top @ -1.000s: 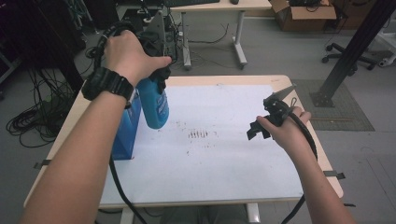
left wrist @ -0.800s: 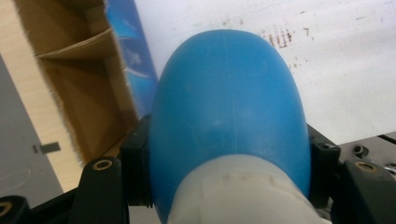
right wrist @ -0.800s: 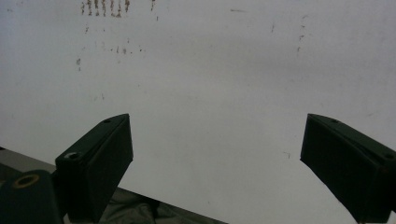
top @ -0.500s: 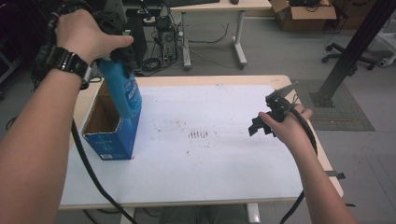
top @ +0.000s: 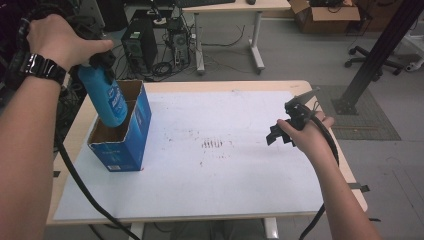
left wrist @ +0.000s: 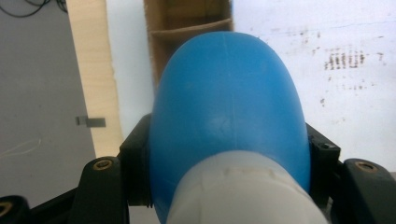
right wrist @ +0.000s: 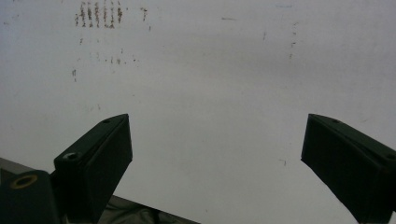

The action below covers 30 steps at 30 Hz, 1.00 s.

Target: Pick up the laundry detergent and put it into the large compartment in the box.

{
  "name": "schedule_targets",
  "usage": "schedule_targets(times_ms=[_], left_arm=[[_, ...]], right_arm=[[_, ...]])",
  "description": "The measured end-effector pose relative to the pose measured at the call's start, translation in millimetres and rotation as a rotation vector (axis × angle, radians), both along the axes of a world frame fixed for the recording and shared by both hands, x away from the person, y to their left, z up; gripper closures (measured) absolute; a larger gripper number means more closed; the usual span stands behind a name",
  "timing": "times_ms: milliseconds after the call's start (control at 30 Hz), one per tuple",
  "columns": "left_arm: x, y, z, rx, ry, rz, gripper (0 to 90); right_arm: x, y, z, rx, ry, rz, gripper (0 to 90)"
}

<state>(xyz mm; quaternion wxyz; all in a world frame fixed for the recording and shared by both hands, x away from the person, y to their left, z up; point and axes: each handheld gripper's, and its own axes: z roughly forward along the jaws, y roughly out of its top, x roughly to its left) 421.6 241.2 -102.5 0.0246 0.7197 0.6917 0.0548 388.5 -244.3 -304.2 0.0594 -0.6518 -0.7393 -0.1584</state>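
The table takes up most of the high view, its wooden edge framing a white sheet that bears a patch of small brownish marks near the middle. At the left end of that sheet stands an open-topped blue cardboard box, its brown inside split by a divider into compartments. A blue bottle hangs tilted over the box, its lower end dipping into the compartment nearer the person; whether it touches the cardboard I cannot tell. The left gripper grips the bottle near its top, under a hand with a black wristwatch. In the left gripper view the bottle swells between the two black jaws, which press against its sides just above the white cap, with the box visible beyond. The right gripper hovers over the right part of the sheet, well apart from box and bottle, pointing toward the marks. In the right gripper view its jaws stand wide apart with nothing between them, only the white sheet and the marks beyond
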Motion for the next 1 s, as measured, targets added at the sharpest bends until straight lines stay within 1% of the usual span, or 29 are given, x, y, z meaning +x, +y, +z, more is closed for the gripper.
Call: schedule_targets(times_ms=[100, 167, 200, 233, 267, 367, 400, 467, 500, 533, 600, 700, 733, 800, 833, 1000], left_arm=[[0.7, 2.9, -5.0, 0.000, 0.004, 0.005, 37.3], [1.5, 4.3, -9.3, -0.003, 0.015, 0.004, 37.3], [2.1, 5.3, -12.2, -0.008, 0.013, 0.007, 37.3], [2.1, 5.3, -12.2, -0.008, 0.013, 0.007, 37.3], [3.2, 6.3, -17.6, -0.011, 0.020, 0.006, 37.3], [4.6, 8.2, -26.1, -0.012, 0.030, 0.010, 37.3], [4.6, 8.2, -26.1, -0.012, 0.030, 0.010, 37.3], [6.0, 10.6, -34.4, -0.007, 0.038, 0.013, 37.3], [6.0, 10.6, -34.4, -0.007, 0.038, 0.013, 37.3], [6.9, 12.1, -40.3, -0.001, 0.043, 0.014, 37.3], [7.6, 13.6, -45.5, 0.000, 0.043, 0.017, 37.3], [8.6, 16.1, -56.2, -0.004, 0.054, 0.017, 37.3], [8.6, 16.1, -56.2, -0.004, 0.054, 0.017, 37.3], [9.5, 17.1, -66.1, -0.003, 0.064, 0.016, 37.3], [9.5, 17.1, -66.1, -0.003, 0.064, 0.016, 37.3], [10.7, 19.9, -84.5, -0.003, 0.082, 0.013, 37.3]], right_arm=[[0.3, 0.1, -1.9, 0.000, 0.002, 0.002, 8.9], [0.4, 0.3, -2.6, -0.001, 0.002, 0.002, 8.9], [0.4, 0.2, -3.0, -0.002, 0.001, 0.006, 8.9], [0.3, 0.2, -3.5, -0.001, 0.002, 0.007, 8.9], [0.3, 0.3, -3.7, 0.000, 0.002, 0.005, 8.9], [0.2, 0.0, -5.2, -0.002, 0.009, 0.002, 8.9], [0.2, -0.6, -6.3, -0.004, 0.006, 0.006, 8.9], [0.4, -0.7, -7.4, -0.004, 0.010, 0.003, 8.9], [0.4, -0.7, -7.4, -0.004, 0.010, 0.003, 8.9], [0.5, -1.0, -9.1, -0.004, 0.010, 0.005, 8.9], [0.9, -1.0, -10.6, -0.007, 0.011, 0.008, 8.9], [1.5, -0.1, -12.4, -0.006, 0.014, 0.009, 8.9], [1.5, -0.1, -12.4, -0.006, 0.014, 0.009, 8.9], [2.1, 0.7, -13.6, -0.006, 0.017, 0.010, 8.9], [2.1, 0.7, -13.6, -0.006, 0.017, 0.010, 8.9], [2.2, 1.6, -16.2, -0.009, 0.017, 0.019, 9.0]])
